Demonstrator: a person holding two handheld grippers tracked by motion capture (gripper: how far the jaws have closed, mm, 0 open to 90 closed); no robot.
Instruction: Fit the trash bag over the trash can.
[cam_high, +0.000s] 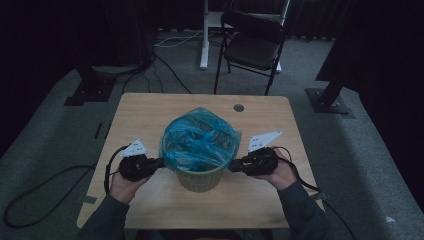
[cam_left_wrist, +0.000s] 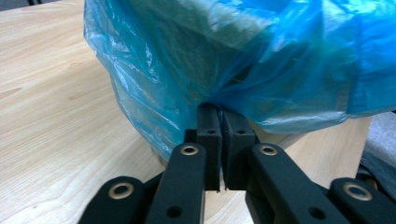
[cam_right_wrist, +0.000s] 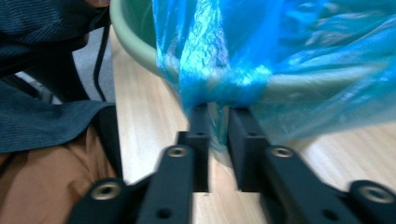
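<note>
Green bin (cam_high: 200, 179) w/ blue bag (cam_high: 200, 142) sits at bench (cam_high: 145, 112) ctr. Left gripper (cam_high: 159, 163) at bin's left: fingers (cam_left_wrist: 208, 135) pinch bag edge. Right gripper (cam_high: 235, 165) at bin's right: fingers (cam_right_wrist: 244, 135) slightly apart, bag film between. No legible writing.

One bin (cam_high: 200, 179), one blue bag (cam_high: 199, 141), two grippers (cam_high: 161, 162).

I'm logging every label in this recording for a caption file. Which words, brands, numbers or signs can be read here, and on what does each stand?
None can be read.
Blue bag: plain film, no print.
Green bin: no label on the wall that shows.
Grey plates on the left gripper and right gripper: small dark dots, not text.
Table: bare wood, no marking.
</note>
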